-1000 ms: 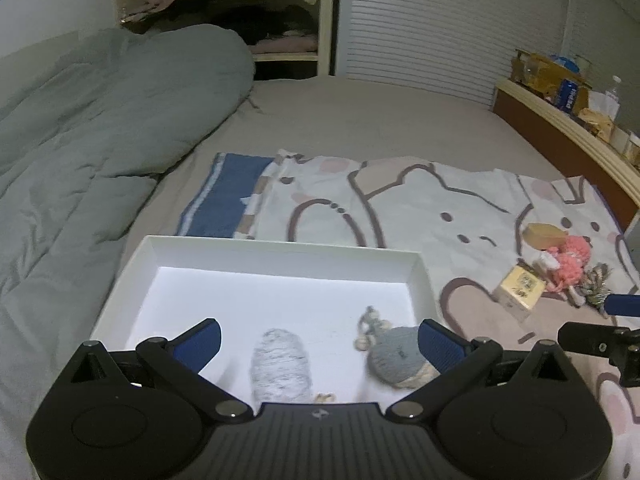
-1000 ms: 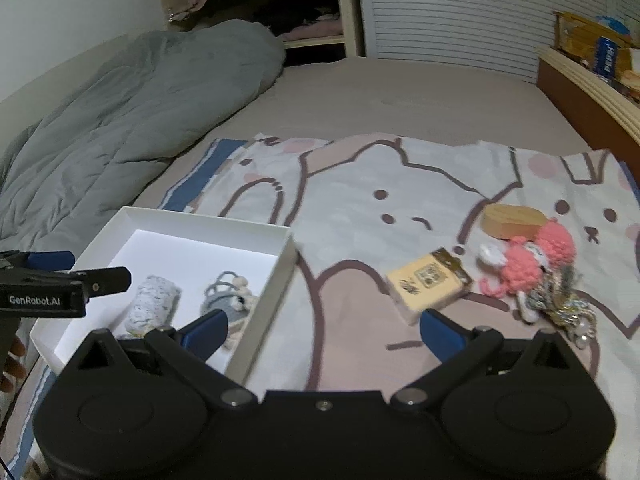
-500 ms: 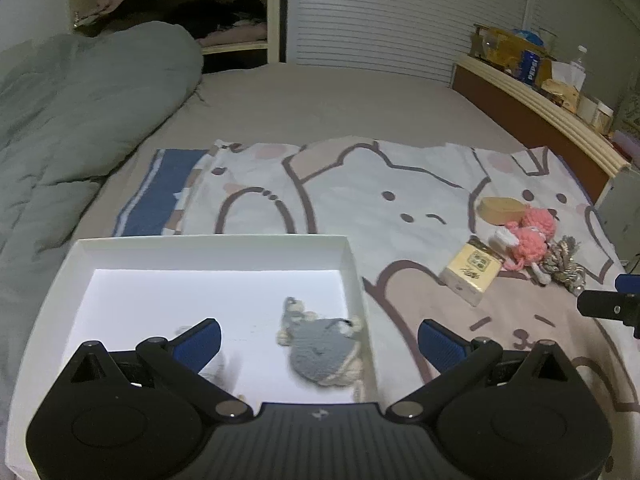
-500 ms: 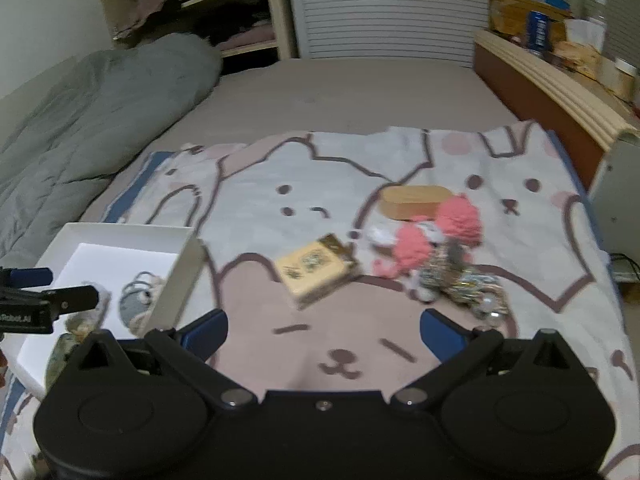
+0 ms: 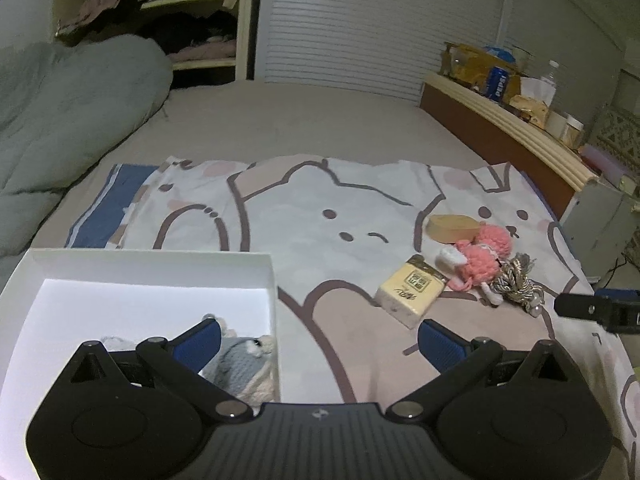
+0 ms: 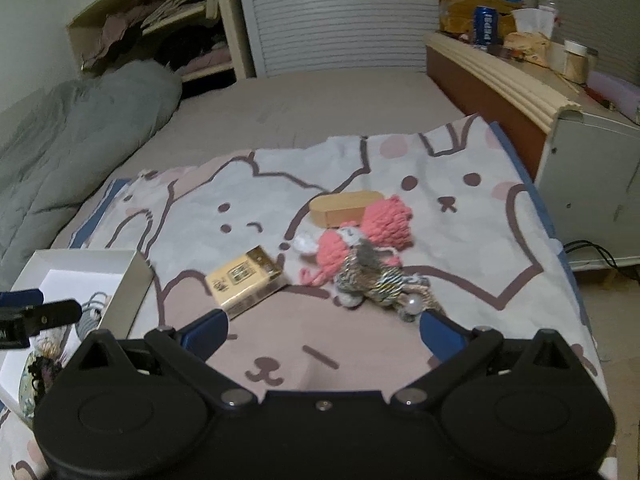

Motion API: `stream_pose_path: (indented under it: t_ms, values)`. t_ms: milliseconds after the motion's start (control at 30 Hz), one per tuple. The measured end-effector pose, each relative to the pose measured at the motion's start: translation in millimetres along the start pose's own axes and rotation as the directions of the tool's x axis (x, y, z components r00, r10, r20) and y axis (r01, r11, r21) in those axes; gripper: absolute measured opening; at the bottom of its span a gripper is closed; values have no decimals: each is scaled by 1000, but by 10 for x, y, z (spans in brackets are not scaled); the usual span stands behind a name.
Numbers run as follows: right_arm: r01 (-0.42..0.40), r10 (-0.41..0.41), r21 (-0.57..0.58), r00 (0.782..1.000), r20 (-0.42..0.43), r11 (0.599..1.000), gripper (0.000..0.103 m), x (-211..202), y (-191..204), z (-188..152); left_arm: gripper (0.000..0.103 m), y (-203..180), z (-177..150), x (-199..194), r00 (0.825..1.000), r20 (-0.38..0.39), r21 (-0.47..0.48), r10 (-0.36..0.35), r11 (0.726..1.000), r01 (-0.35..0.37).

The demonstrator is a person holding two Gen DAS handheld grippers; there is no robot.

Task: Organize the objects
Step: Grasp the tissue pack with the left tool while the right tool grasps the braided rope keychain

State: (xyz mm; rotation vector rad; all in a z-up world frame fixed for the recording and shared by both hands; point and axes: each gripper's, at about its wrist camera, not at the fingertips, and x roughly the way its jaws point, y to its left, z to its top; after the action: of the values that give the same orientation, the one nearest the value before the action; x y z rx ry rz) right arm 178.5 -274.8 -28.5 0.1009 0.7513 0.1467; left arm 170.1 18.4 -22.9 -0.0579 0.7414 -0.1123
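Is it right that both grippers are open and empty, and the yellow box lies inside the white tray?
Not quite. The yellow box lies on the blanket, outside the white tray; the right wrist view shows it. Both grippers, left and right, are open and empty.

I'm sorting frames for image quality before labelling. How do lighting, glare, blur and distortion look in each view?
Left wrist view: room is dim, yet the white box floor glares nearly blown out; the blanket print smears slightly. Right wrist view: equally dim, with the pink yarn toy and striped rope toy soft. Both views: fisheye bends the slatted blind, and corners go black.
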Motion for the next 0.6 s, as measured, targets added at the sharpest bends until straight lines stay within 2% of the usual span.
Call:
stream_pose_path:
  t_ms: [133,300,433,500,600]
  values:
    - [23,-23,24,999,28,999,103,1,-145,8,103,-128,-36,-3,999,43,28,5,1000,-7]
    - [40,-48,115,997,62,993,103,40,-359,-3,103,-273,-88,24,996,90,49,2,999,-7]
    - [83,-98,161,991,87,983,103,120,-470,-6,103,-419,-131,100,994,101,114,-52,993,40]
    - [81,-103,175,988,119,981,103,154,-528,-16,103,-496,-138,164,992,94,145,-85,987,71]
    - [65,-95,239,988,118,969,103,259,-631,-22,103,-628,-144,271,986,90,223,-143,968,120]
